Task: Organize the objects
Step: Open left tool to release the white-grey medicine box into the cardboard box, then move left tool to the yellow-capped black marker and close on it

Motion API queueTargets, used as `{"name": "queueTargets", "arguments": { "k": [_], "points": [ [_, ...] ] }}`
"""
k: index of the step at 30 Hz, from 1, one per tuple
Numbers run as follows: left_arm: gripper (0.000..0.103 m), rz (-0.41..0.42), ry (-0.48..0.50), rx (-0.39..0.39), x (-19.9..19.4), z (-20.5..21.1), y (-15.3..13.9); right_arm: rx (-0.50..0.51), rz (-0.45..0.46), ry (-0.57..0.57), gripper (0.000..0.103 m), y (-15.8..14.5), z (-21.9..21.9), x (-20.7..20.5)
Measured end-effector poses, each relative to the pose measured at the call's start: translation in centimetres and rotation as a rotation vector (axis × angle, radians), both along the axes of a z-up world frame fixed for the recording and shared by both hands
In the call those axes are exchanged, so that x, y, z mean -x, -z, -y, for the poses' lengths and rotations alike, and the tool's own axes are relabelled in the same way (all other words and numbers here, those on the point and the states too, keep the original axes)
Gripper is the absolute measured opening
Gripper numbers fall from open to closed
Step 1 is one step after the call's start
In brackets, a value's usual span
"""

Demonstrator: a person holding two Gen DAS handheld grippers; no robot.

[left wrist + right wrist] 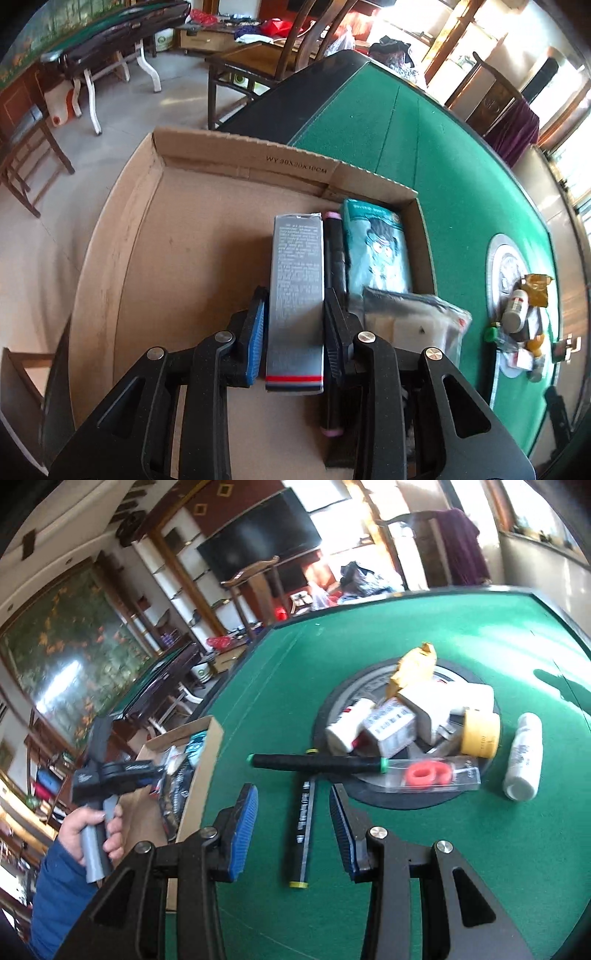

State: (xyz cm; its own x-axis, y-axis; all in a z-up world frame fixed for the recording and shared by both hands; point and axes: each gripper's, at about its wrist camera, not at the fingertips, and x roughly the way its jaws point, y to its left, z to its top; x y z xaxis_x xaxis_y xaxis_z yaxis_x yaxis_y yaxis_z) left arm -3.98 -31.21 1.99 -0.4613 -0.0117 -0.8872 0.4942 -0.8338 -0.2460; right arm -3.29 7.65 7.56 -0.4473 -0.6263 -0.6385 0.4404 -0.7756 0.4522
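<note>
In the left wrist view, a long silver-grey box (295,266) with a red stripe lies lengthwise in the cardboard carton (236,151). My left gripper (295,295) straddles it, its right pad against the box and a thin dark gap at the blue left pad (256,332), so it is open. Beside the box lie a black marker with pink ends (335,254), a teal cartoon packet (376,247) and a clear zip bag (413,325). My right gripper (293,792) hangs open and empty over the green table (480,849), above a black pen with a yellow end (303,834).
A round centre plate (332,709) holds a green-capped black marker (317,762), a clear pack with a red ring (428,773), a yellow tape roll (480,736) and small white boxes (388,727). A white bottle (522,755) lies beside it. Chairs and another table stand around.
</note>
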Motion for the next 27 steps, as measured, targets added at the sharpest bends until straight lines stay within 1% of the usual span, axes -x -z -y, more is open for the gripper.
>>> {"name": "queueTargets", "arguments": {
  "k": [2,4,7,10,12,13,15,17,20,22,25,26,27],
  "points": [
    [0.031,0.0,-0.001,-0.012,-1.0,-0.2,-0.5,0.014,0.033,0.004,0.04,0.5,-0.4,0.7],
    [0.031,-0.012,0.012,0.003,-1.8,-1.0,-1.5,0.028,0.059,0.013,0.04,1.1,-0.9,1.4],
    [0.031,-0.054,0.052,0.031,-3.0,-2.9,-3.7,0.019,0.094,-0.008,0.04,1.9,-0.8,2.3],
    [0.031,-0.112,0.127,0.049,-3.4,-6.3,-5.9,-0.002,0.104,-0.039,0.04,2.5,-1.1,2.9],
    [0.038,-0.134,0.193,0.023,-3.2,-9.5,-6.3,-0.025,0.095,-0.051,0.04,2.7,-1.7,3.0],
    [0.039,-0.125,0.244,0.004,-2.8,-11.9,-6.0,-0.025,0.096,-0.057,0.04,2.8,-2.1,3.1],
    [0.039,-0.104,0.312,-0.039,-1.7,-15.1,-5.1,-0.021,0.1,-0.059,0.04,2.7,-3.1,3.3],
    [0.039,-0.081,0.358,-0.082,-0.5,-18.5,-3.6,-0.011,0.095,-0.028,0.04,2.4,-4.0,3.3],
    [0.039,-0.026,0.367,-0.065,1.7,-22.1,-1.4,0.011,0.108,0.005,0.04,2.5,-4.8,3.3],
    [0.039,-0.01,0.373,-0.068,2.7,-23.3,-0.4,0.009,0.096,0.022,0.04,2.2,-5.2,3.3],
    [0.039,0.007,0.395,-0.022,3.9,-24.7,0.6,0.016,0.072,0.04,0.04,1.9,-5.6,3.3],
    [0.036,0.005,0.391,-0.006,4.0,-24.9,0.9,0.018,0.062,0.041,0.04,1.8,-5.7,3.2],
    [0.031,-0.008,0.383,0.032,4.1,-24.9,0.9,0.018,0.048,0.044,0.04,1.6,-5.6,3.1]
  ]
}}
